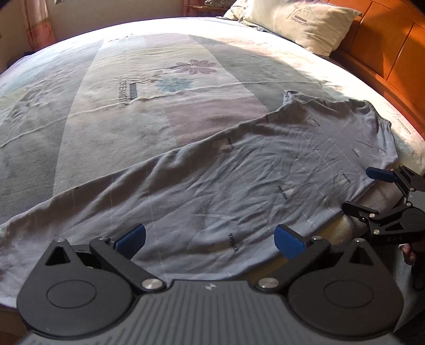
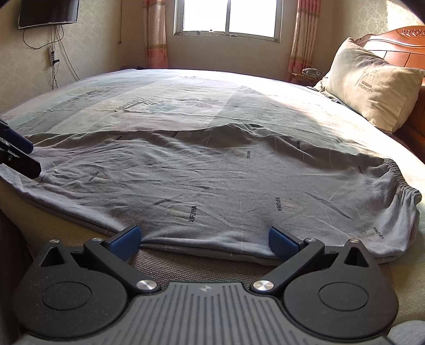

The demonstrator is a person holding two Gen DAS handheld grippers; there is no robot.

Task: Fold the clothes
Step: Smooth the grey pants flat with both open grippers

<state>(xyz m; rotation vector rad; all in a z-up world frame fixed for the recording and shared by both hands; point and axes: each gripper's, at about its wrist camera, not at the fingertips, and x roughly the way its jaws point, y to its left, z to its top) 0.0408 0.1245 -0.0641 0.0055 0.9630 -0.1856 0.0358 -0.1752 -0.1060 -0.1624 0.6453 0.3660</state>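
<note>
Both tools spread wide at the bed's near edge

The left tool and right tool gape, gripping nothing, tips at the near hem of grey trousers lying flat and creased along the bed; elastic waistband toward the pillow.

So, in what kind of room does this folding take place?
Most likely a home bedroom: a large bed with a pillow against a wooden headboard, and a curtained window.

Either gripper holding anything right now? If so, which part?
Nothing held. Left gripper and right gripper are both open, hovering at the near edge of the grey printed trousers spread flat on the bed.
</note>
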